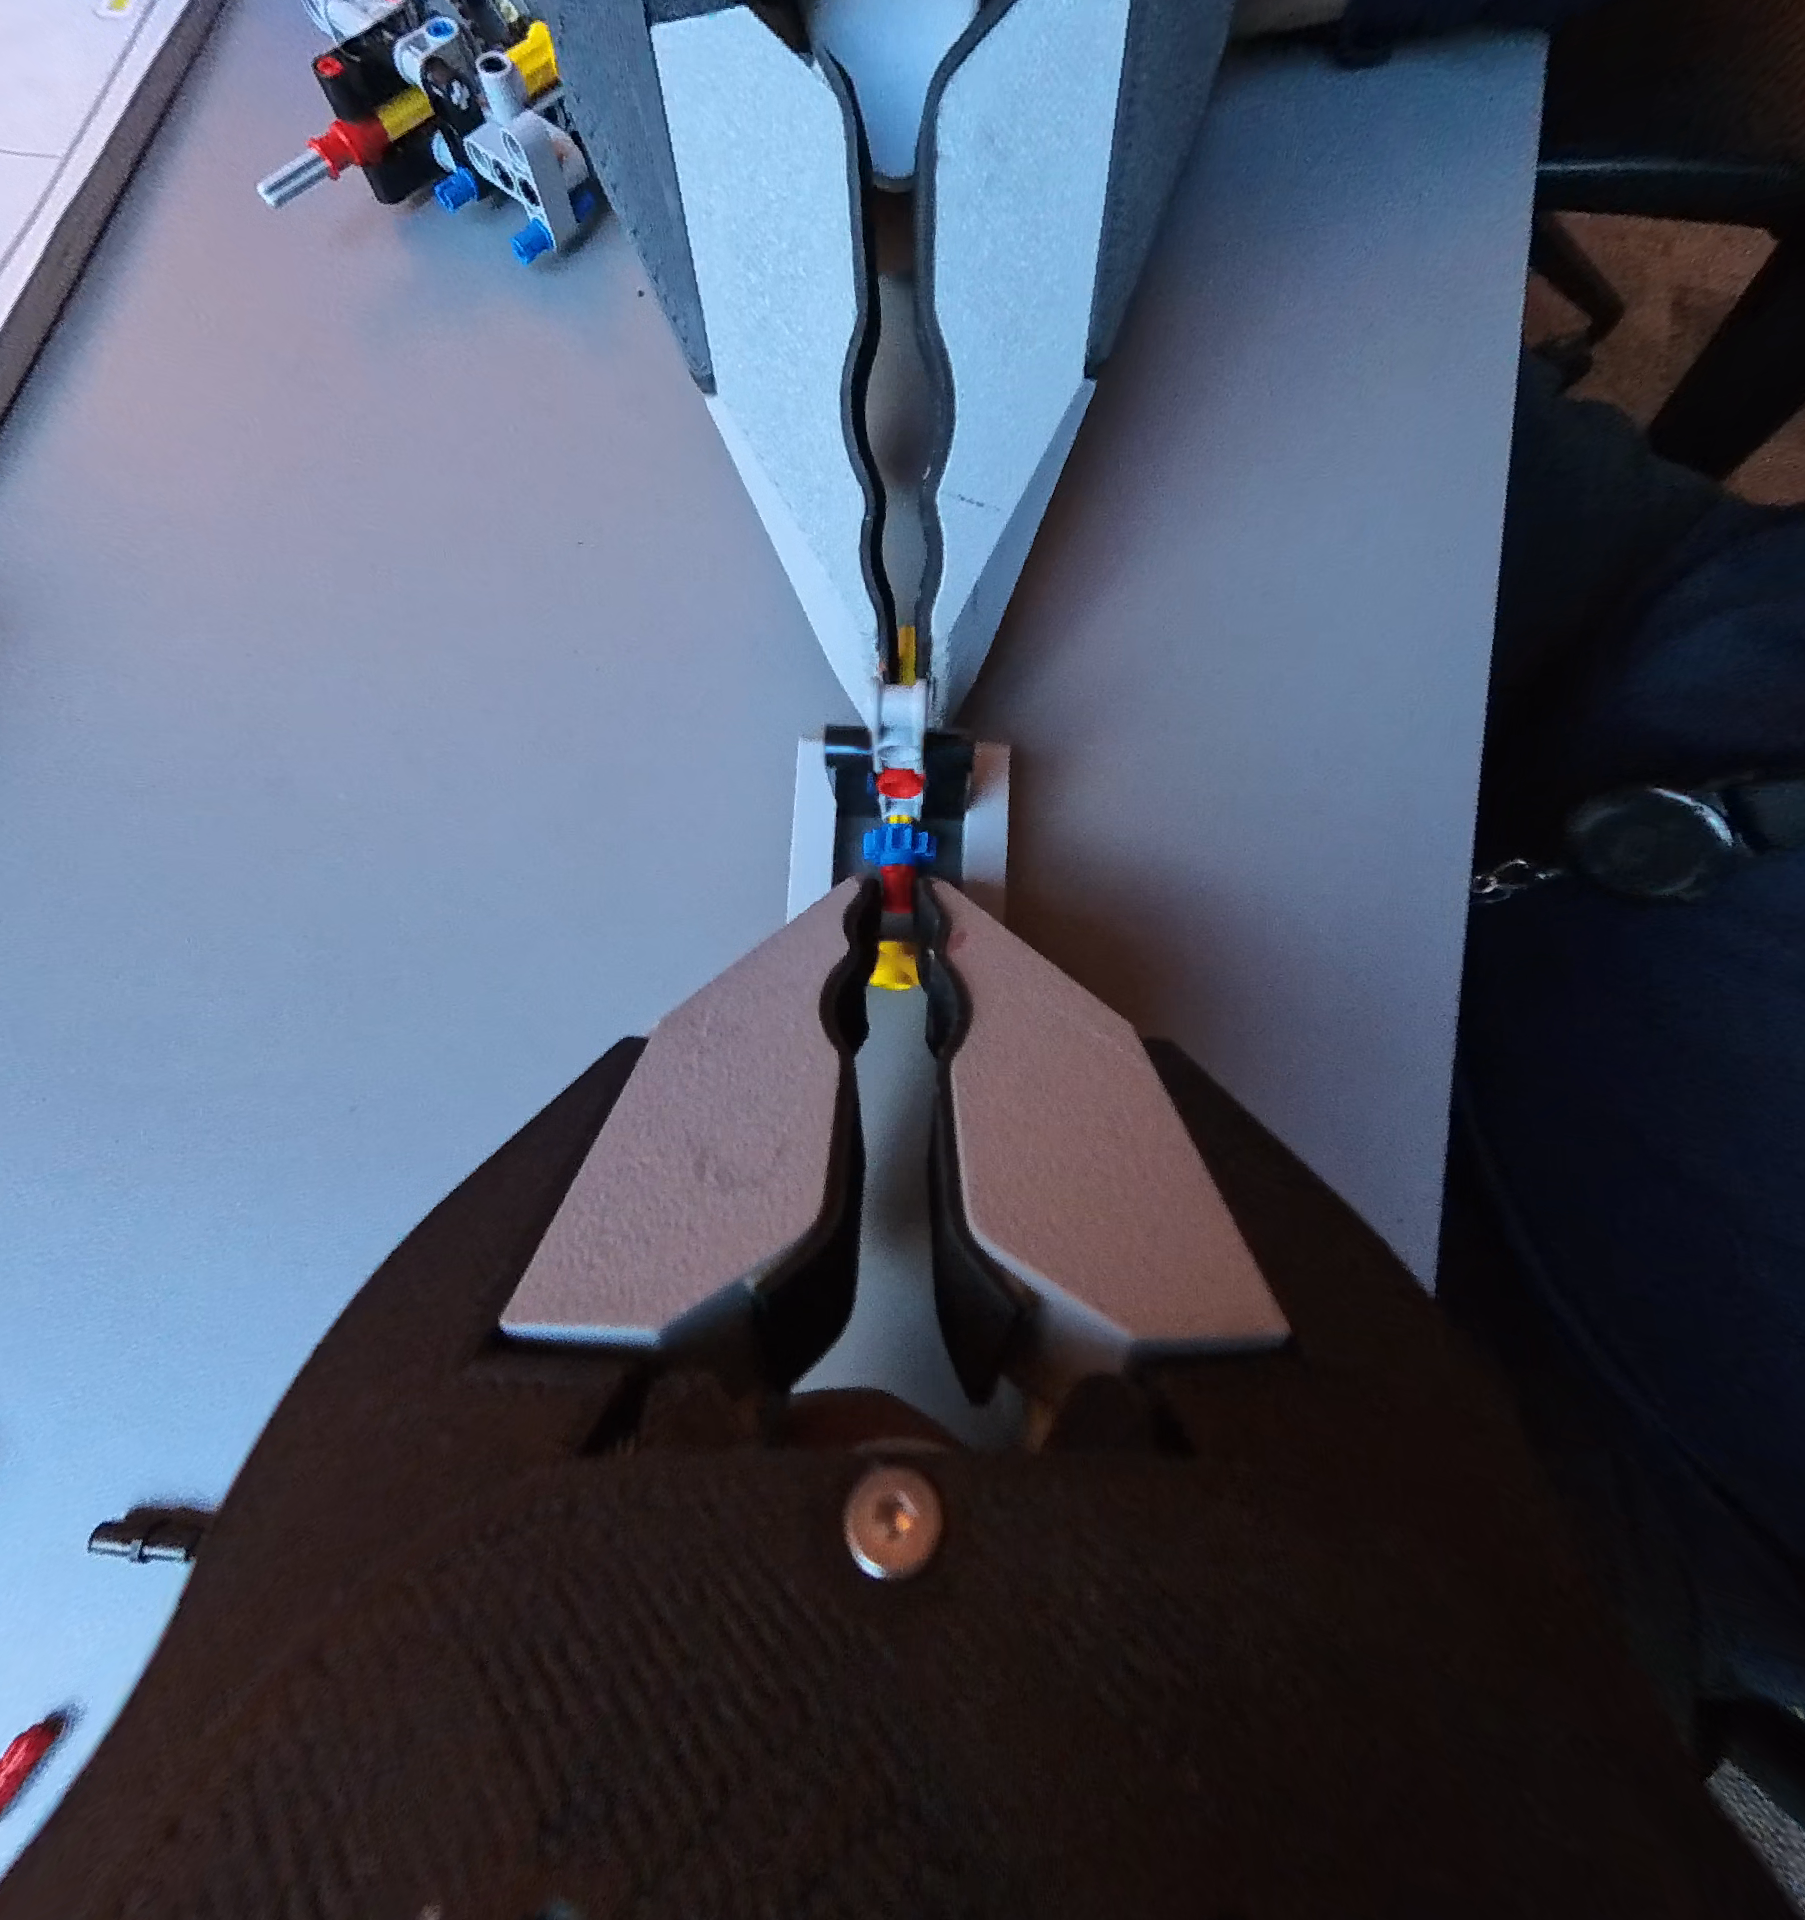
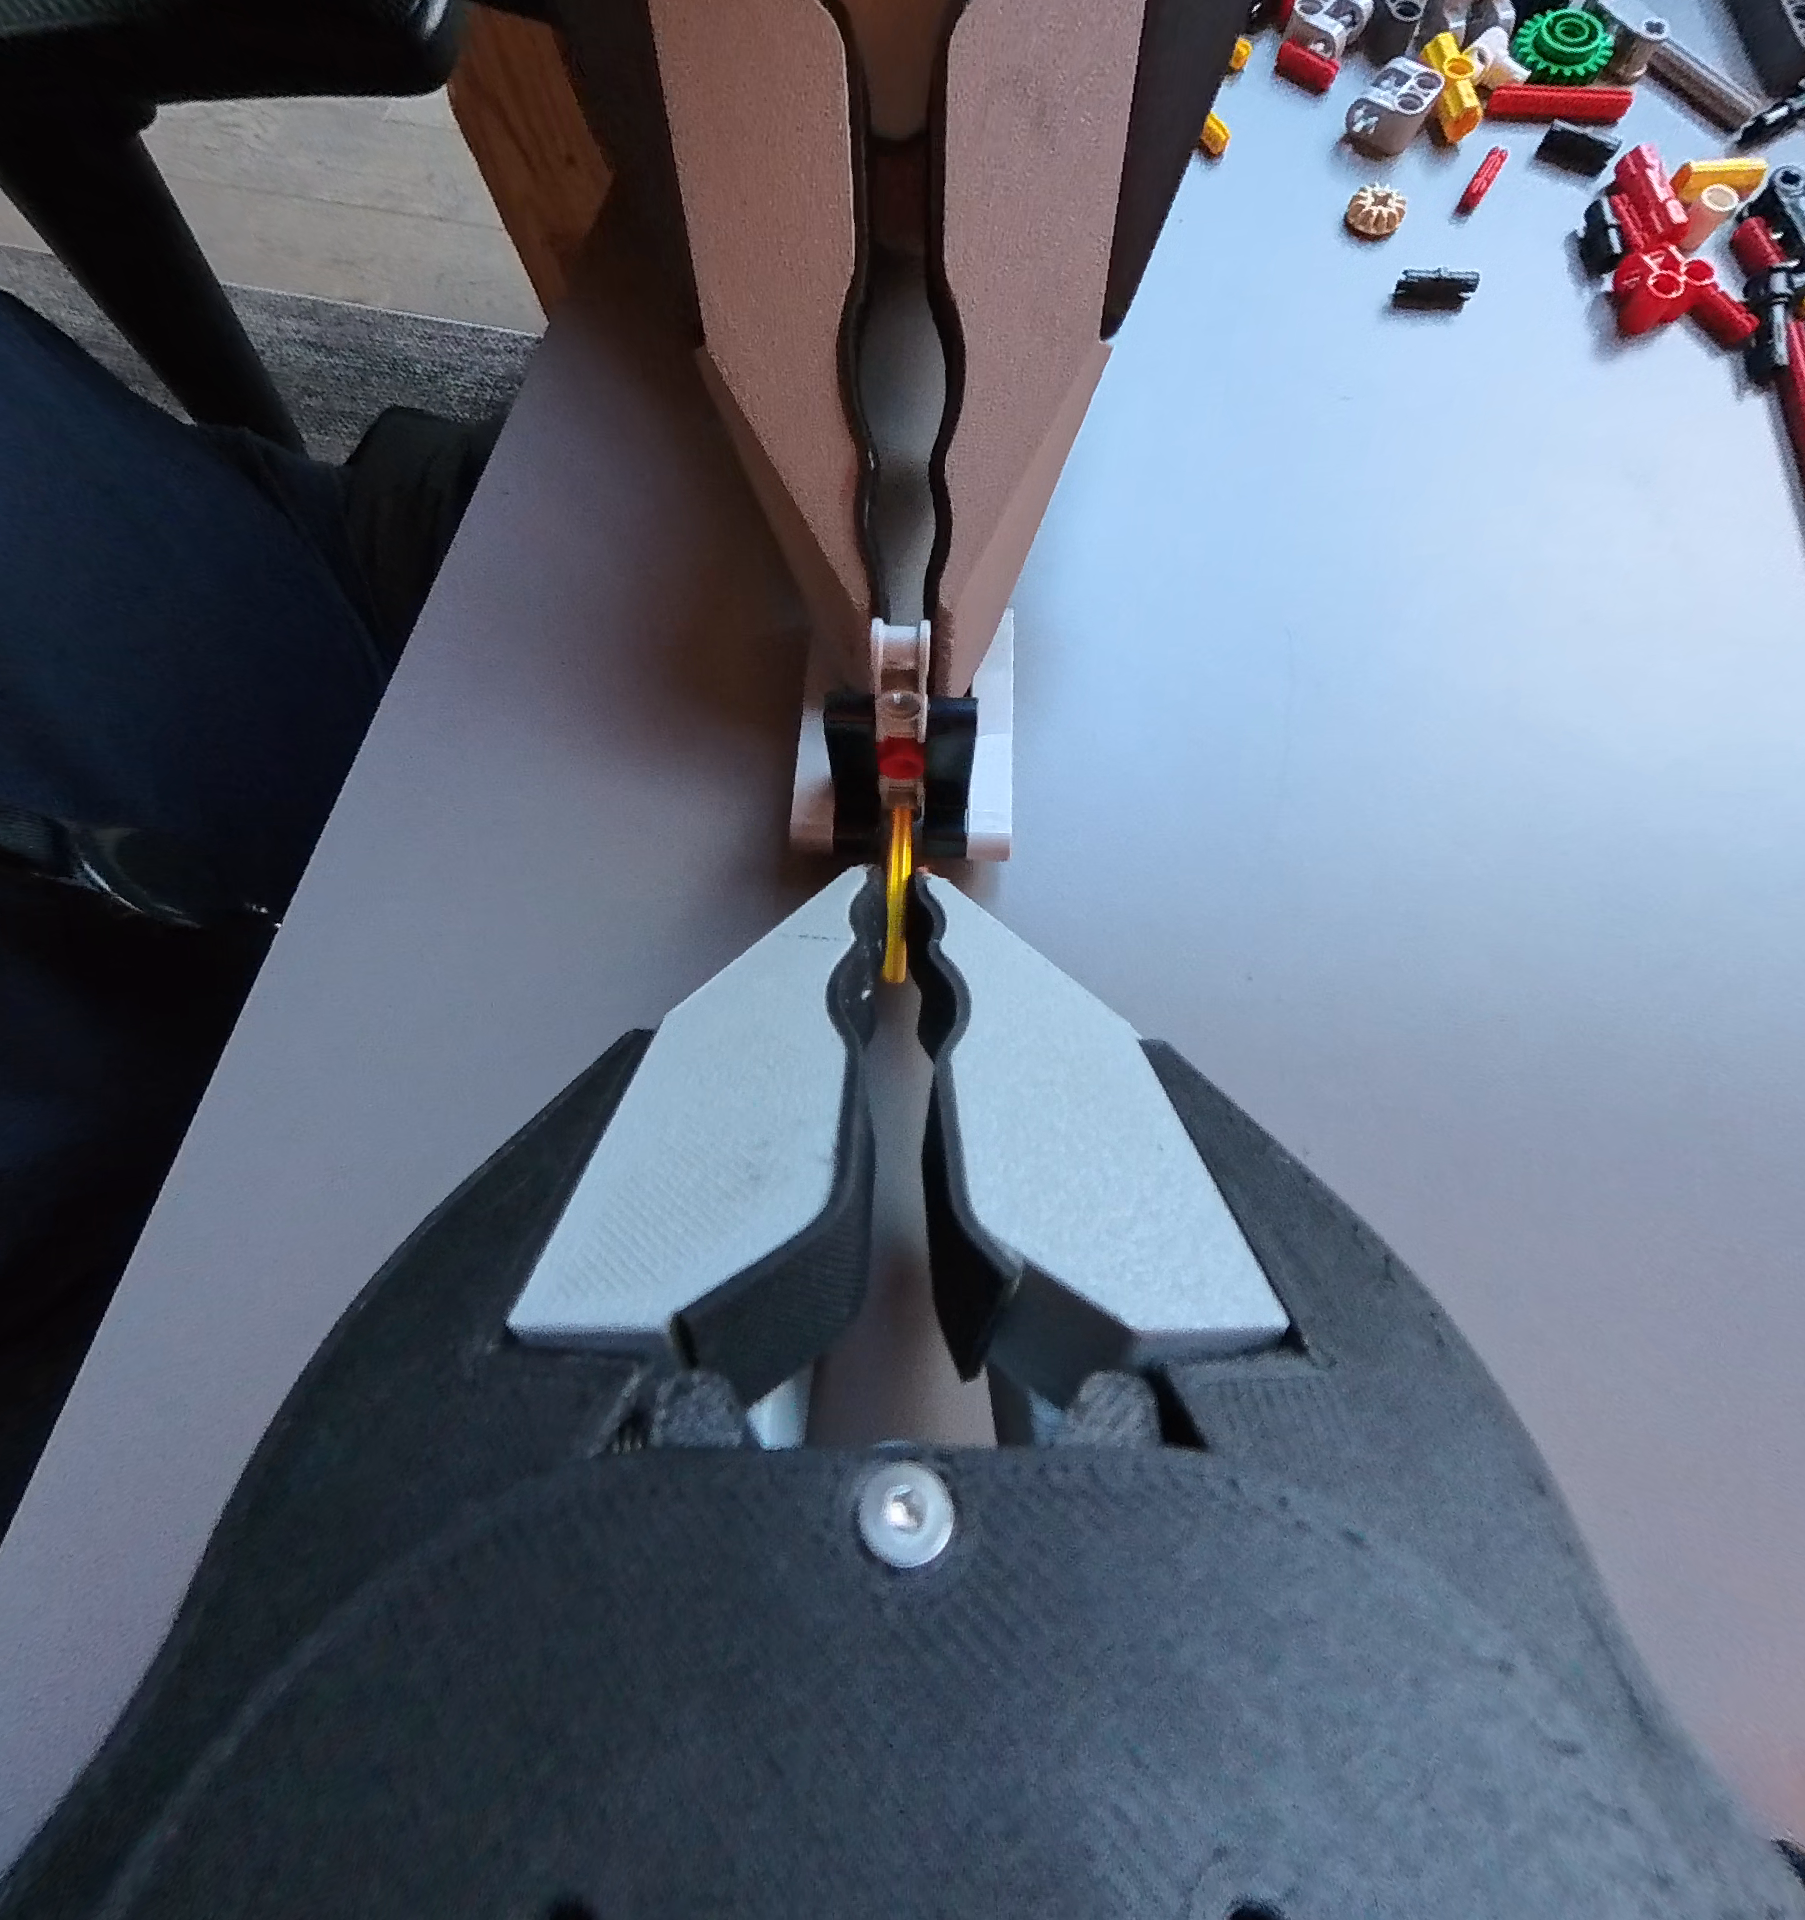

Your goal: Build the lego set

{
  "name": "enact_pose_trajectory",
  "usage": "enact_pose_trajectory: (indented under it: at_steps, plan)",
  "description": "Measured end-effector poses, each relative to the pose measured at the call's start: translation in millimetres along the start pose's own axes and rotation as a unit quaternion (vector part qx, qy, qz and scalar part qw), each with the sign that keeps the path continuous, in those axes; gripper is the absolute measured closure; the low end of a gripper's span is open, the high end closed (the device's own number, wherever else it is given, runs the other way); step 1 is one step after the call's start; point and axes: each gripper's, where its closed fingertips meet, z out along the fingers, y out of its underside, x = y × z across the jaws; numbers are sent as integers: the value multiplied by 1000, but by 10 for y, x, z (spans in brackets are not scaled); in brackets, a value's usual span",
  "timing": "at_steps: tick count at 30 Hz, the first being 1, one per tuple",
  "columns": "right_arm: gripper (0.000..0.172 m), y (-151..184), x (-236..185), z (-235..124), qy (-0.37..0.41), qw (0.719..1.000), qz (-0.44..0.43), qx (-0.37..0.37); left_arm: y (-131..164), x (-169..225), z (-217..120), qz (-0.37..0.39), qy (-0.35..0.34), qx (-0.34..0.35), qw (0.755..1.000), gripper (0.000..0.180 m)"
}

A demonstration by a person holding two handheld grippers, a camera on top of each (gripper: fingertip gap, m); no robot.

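Facing each other tip to tip over the grey surface (image 1: 358, 727), the two grippers hold one small toy-brick assembly (image 1: 899, 821) between them, above a white stand with black clips (image 2: 955, 769). The left gripper (image 1: 896, 914) has its fingers closed on the red and yellow end of the axle, just beyond a blue gear (image 1: 900, 844). The right gripper (image 2: 900, 914) pinches a thin yellow ring (image 2: 896, 925) at the other end. Loose bricks (image 2: 1656, 156) and a part-built model (image 1: 441, 114) lie well apart.
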Motion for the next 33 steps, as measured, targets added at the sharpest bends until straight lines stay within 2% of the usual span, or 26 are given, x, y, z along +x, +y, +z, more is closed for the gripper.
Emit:
enact_pose_trajectory:
  at_steps: [12, 16, 18, 19, 22, 33]
  plan:
    - [171, -26, -14, 29, 2, 1000, -10, 2, -31, 7, -14, -13, 10, 11, 1000, 178]
    - [171, -35, 7, 19, 2, 1000, -1, 6, -3, -8, -2, 5, -4, 5, 1000, 178]
    - [152, -13, 8, -9, 6, 1000, -4, 8, -5, -30, -9, 5, -10, 7, 1000, 178]
    - [151, 19, 24, -33, 13, 1000, -5, 6, -7, -45, -19, 2, -12, 10, 1000, 177]
    - [158, 62, 42, -80, 18, 1000, 3, 6, -15, -58, -28, -1, -13, 14, 1000, 178]
    - [155, 89, 19, -105, 30, 999, 11, 6, 17, -76, -44, -7, -13, 10, 1000, 177]
